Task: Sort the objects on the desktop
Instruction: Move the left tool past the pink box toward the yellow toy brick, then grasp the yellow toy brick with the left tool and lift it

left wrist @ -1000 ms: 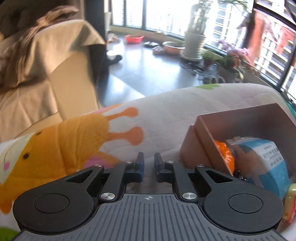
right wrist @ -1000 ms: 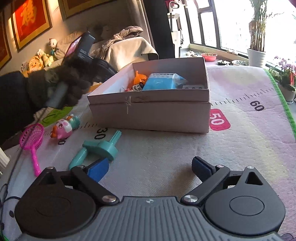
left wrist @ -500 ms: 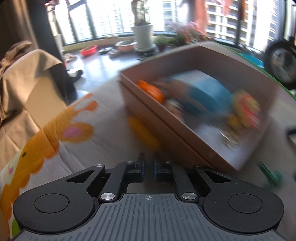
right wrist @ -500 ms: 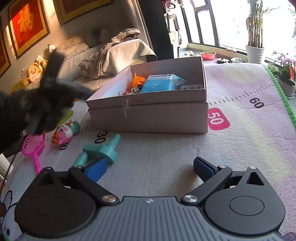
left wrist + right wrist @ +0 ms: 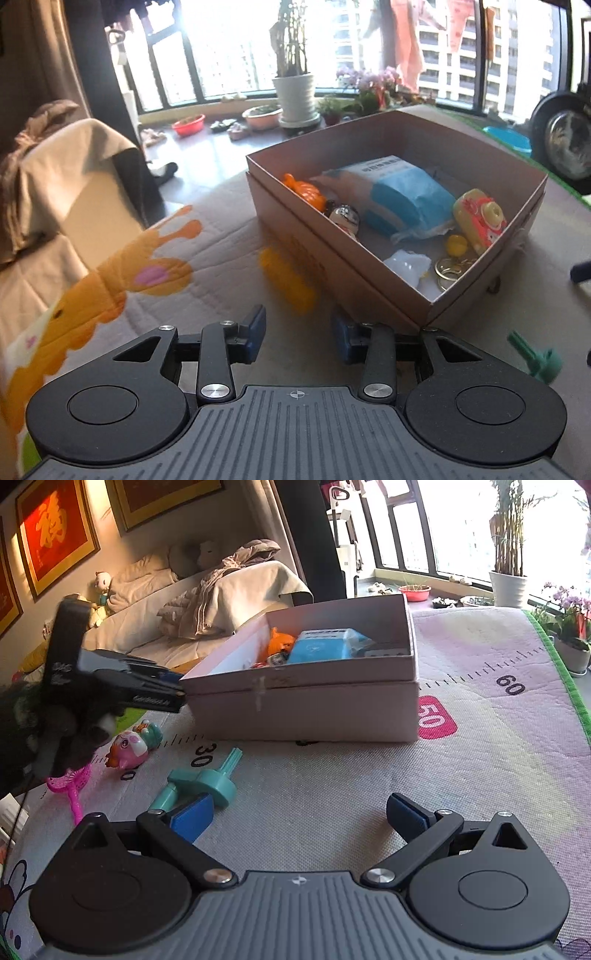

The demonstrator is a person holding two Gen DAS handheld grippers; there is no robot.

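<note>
The left gripper [image 5: 297, 332] has swung round from the mat's giraffe print to face the open cardboard box [image 5: 487, 258]. Its jaws, pinched together 1 second ago, are now opening, about a third apart, with nothing between the pads. A blurred yellow-orange shape [image 5: 288, 280] lies on the mat just ahead of them, against the box's near wall; whether it is a toy just let go or part of the print cannot be told.

Inside the box sit an orange toy [image 5: 306, 190], a blue tissue pack [image 5: 402, 199], a pink toy camera [image 5: 478, 221] and a key ring [image 5: 450, 267].

The right gripper [image 5: 299, 818] has stayed put, jaws spread wide and empty, above the mat [image 5: 480, 760]. Near the mat's left edge 3 things are still unsorted: the teal plastic toy [image 5: 201, 782] just beyond its left pad, the pink bird toy [image 5: 127, 747] and the pink net scoop [image 5: 72, 786]. Sorting looks partly done.
</note>
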